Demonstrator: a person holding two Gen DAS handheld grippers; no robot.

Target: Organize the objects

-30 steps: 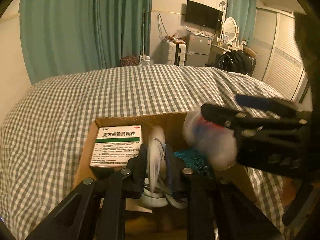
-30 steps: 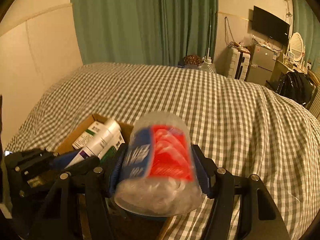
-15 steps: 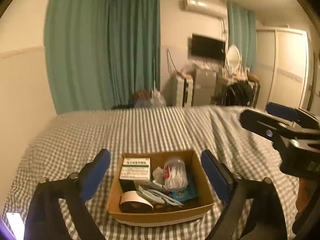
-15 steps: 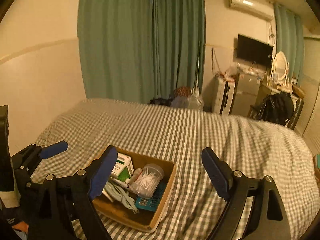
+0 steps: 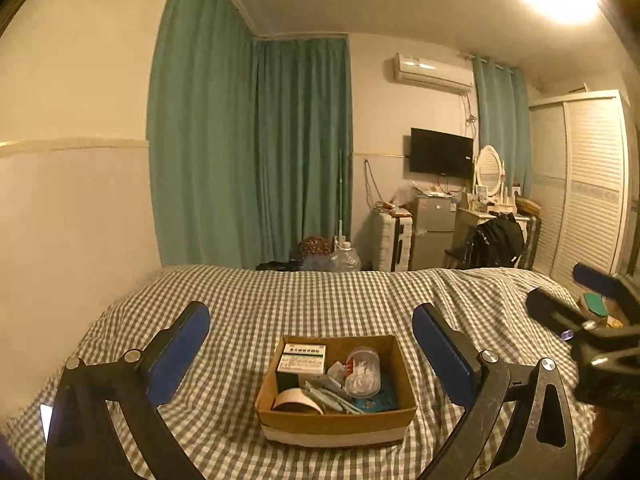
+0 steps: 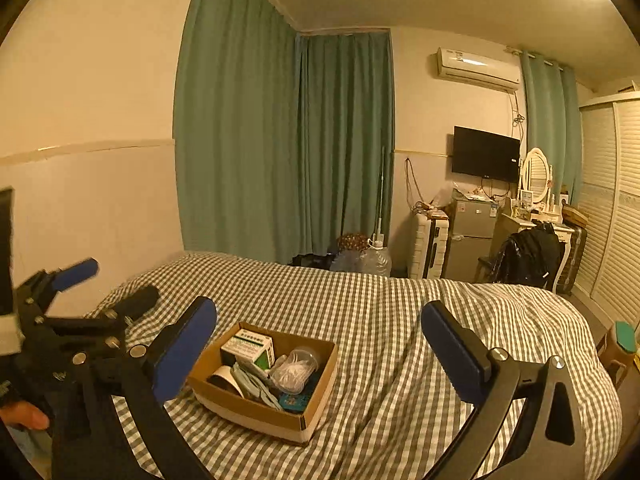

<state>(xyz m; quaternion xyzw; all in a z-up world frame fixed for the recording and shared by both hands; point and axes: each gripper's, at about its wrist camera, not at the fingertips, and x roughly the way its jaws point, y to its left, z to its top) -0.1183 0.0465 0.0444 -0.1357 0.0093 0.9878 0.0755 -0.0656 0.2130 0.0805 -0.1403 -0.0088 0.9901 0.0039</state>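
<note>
A cardboard box (image 5: 280, 414) (image 6: 320, 392) sits on the checked bed. It holds a white and green medicine box (image 5: 302, 358) (image 6: 250, 346), a clear jar of cotton swabs (image 5: 363, 372) (image 6: 294, 370), a roll of tape (image 5: 294, 400), pale tubes and a blue packet. My left gripper (image 5: 311, 354) is open and empty, held back from the box. My right gripper (image 6: 318, 350) is open and empty too, back and to the right of the box. Each gripper also shows at the edge of the other's view.
The checked bedspread (image 5: 320, 300) stretches around the box. A wall (image 5: 72, 220) runs along the left of the bed. Green curtains (image 5: 248, 152), a small fridge (image 5: 432, 232), a dressing table and a wardrobe (image 5: 588, 184) stand beyond the bed. A stool with a green item (image 6: 624, 340) stands at right.
The left gripper let go of a tube and the right gripper let go of the swab jar into the box. Both opened wide and drew back and up from the box.
</note>
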